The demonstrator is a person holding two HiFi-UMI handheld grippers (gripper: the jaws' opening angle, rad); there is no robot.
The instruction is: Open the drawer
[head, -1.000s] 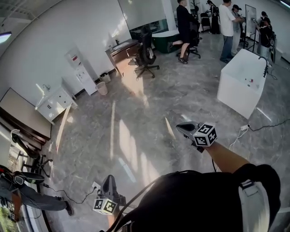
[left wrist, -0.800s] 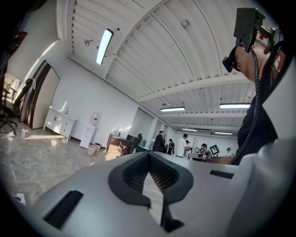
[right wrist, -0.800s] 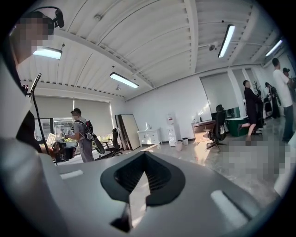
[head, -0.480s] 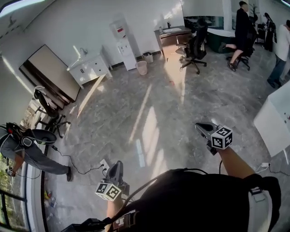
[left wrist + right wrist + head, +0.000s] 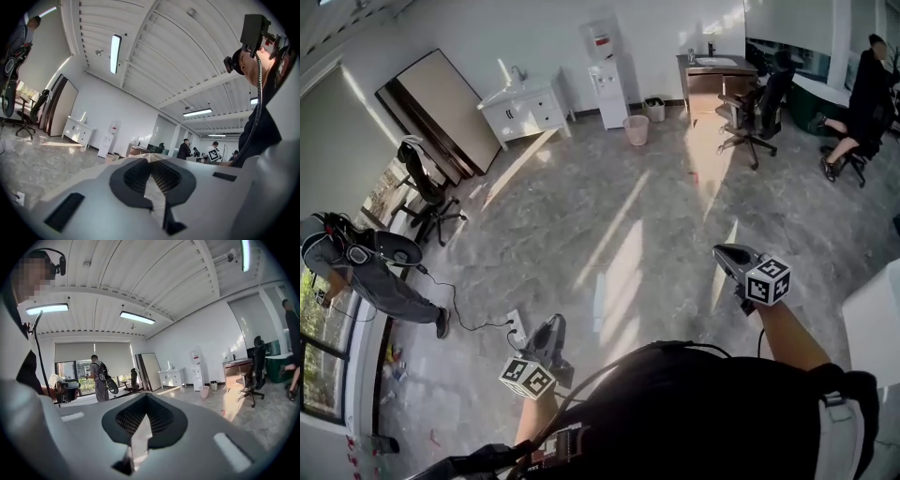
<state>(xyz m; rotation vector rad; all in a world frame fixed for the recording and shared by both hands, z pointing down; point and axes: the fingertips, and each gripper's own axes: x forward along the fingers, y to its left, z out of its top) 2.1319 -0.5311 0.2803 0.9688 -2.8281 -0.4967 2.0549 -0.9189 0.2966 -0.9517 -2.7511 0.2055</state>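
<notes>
view has swung round, white cabinet (image 5: pixel 525 111) now nearer centre; left gripper (image 5: pixel 552 326) and right gripper (image 5: pixel 727 254) carried level, jaws pressed together on nothing, just in transit; drawer probably on that cabinet.

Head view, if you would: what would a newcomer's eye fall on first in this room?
The left gripper and the right gripper are held out empty, fingers together, over a wide grey floor streaked with sunlight. Against the far wall stands a white cabinet with drawers, and a water dispenser is to its right. At the left edge a person bends over near the window.
</notes>
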